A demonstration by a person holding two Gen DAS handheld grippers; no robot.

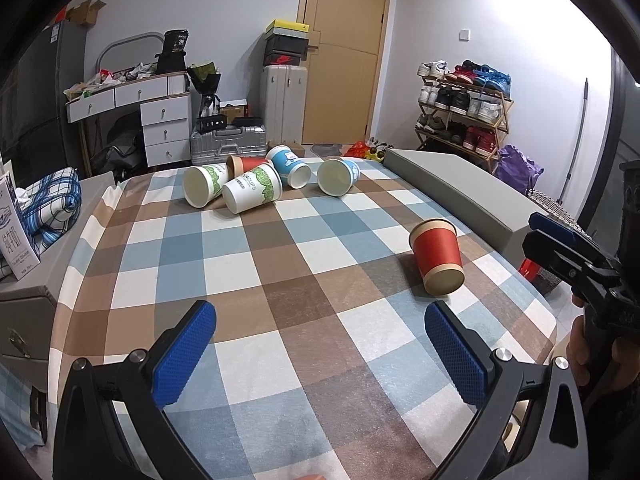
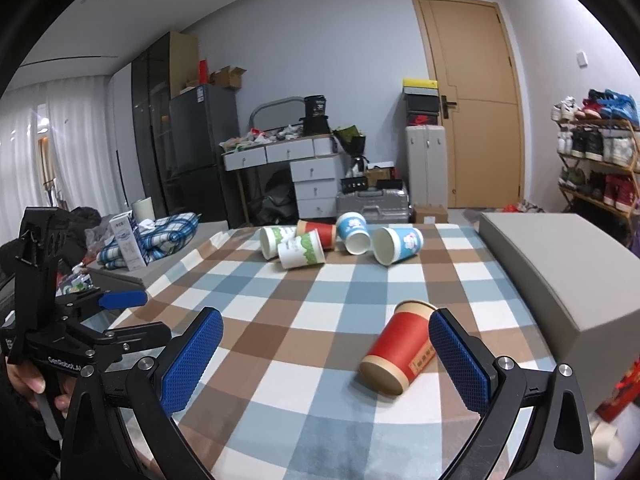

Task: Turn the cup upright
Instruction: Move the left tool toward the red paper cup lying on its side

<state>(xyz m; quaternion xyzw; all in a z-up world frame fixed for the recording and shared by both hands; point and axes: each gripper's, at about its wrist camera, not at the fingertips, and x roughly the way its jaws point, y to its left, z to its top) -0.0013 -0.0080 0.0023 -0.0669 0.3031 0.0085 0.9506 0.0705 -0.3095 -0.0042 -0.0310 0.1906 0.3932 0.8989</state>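
A red paper cup [image 1: 437, 255] lies on its side on the checked tablecloth [image 1: 280, 280], base toward me. In the right wrist view the red cup [image 2: 400, 346] lies just left of my right finger pad [image 2: 456, 360], inside the open jaws. My right gripper [image 2: 326, 356] is open and empty. My left gripper [image 1: 320, 354] is open and empty, with the red cup ahead of its right fingertip. Several more cups [image 1: 252, 188] lie tipped over in a cluster at the table's far edge, also shown in the right wrist view [image 2: 340, 240].
A grey box [image 1: 460, 188] runs along the table's right edge, also in the right wrist view [image 2: 560, 276]. The right gripper shows at the right of the left wrist view [image 1: 568, 256]; the left gripper shows at the left of the right wrist view [image 2: 80, 320]. Folded plaid cloth [image 2: 160, 236] and a carton lie left.
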